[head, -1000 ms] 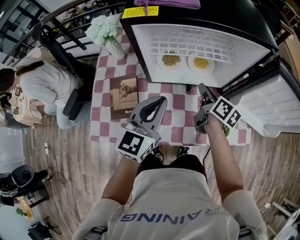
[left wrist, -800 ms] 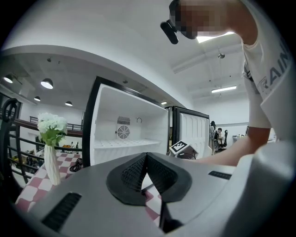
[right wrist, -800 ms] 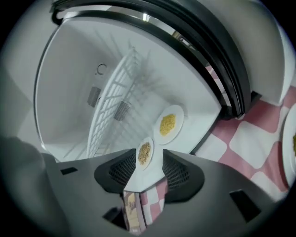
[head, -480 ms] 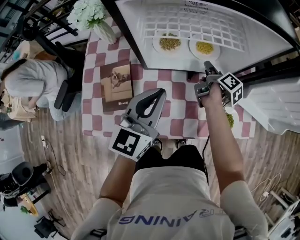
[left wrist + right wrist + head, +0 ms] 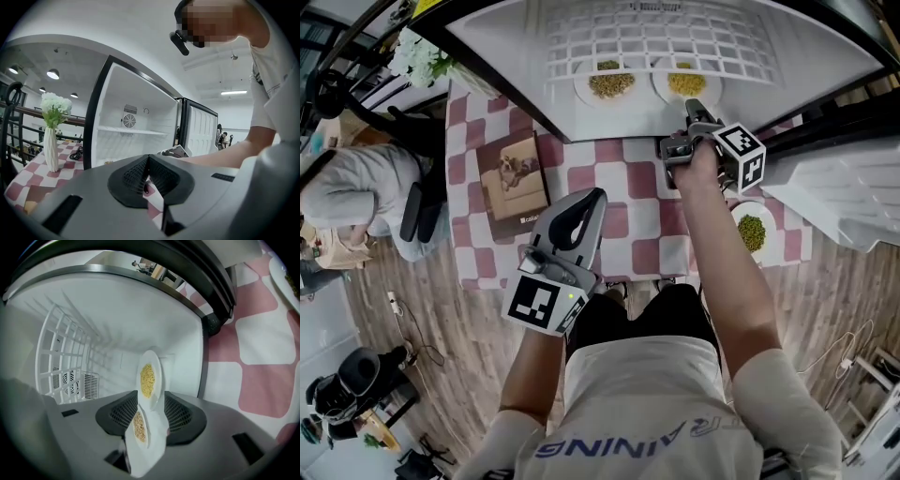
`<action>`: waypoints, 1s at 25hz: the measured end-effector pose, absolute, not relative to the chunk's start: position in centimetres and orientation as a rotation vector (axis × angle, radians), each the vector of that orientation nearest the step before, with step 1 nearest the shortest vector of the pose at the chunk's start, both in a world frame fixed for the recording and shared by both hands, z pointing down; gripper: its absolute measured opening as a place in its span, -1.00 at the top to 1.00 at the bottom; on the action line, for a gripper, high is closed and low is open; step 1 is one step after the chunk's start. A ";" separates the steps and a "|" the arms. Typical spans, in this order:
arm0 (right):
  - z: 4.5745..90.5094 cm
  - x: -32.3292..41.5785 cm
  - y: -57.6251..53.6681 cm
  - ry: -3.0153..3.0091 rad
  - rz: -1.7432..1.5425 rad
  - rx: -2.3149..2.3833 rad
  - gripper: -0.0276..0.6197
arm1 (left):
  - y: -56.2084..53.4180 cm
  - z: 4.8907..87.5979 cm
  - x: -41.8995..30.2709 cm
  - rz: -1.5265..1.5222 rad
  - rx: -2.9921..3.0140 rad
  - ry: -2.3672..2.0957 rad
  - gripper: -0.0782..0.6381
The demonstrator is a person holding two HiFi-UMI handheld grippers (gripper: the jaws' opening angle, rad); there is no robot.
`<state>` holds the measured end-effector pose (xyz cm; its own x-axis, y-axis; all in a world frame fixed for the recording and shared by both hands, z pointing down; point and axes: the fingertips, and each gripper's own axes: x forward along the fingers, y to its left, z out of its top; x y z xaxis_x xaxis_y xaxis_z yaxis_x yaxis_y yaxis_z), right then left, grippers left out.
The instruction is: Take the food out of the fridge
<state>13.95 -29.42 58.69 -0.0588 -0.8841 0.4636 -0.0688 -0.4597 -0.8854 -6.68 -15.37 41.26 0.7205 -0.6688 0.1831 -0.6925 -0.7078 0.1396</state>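
Two white plates stand on the floor of the open fridge (image 5: 534, 103): one with brown food (image 5: 607, 82), one with yellow food (image 5: 686, 82). My right gripper (image 5: 688, 111) reaches into the fridge's mouth, rolled onto its side. Its jaws are open. In the right gripper view the yellow plate (image 5: 149, 379) has its near rim in the gap of the right gripper (image 5: 151, 401), with no pad pressing on it, and the brown plate (image 5: 139, 427) lies beside it. My left gripper (image 5: 589, 201) hangs over the table's front edge, shut and empty, as the left gripper view (image 5: 148, 158) shows.
A white plate of green food (image 5: 752, 232) sits on the checked table (image 5: 628, 178) at the right. A box with a dog picture (image 5: 514, 183) lies at the left and a vase of white flowers (image 5: 420, 58) behind it. The fridge door (image 5: 844, 187) stands open at the right. A person (image 5: 347, 187) sits beyond the table's left edge.
My right gripper has moved from over the table's right part up to the fridge's mouth and has rolled. The plate of green food now shows in full. The left gripper has sunk a little.
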 end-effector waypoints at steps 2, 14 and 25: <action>58.9 13.9 -29.7 1.019 -1.591 -1.559 0.37 | -15.5 41.4 -6.8 0.182 2.725 -1.096 0.76; 60.3 14.9 -30.3 0.940 -1.605 -1.622 0.75 | -15.0 41.8 -6.9 0.217 2.745 -1.064 0.76; 58.7 14.4 -27.3 0.992 -1.597 -1.565 0.82 | -15.0 41.5 -6.9 0.206 2.755 -1.057 0.76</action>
<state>14.45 -27.30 58.67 -0.0442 -0.8771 0.4782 -0.0400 -0.4767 -0.8781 -6.87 -15.00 41.46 0.7369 -0.6475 0.1939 -0.6730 -0.7298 0.1205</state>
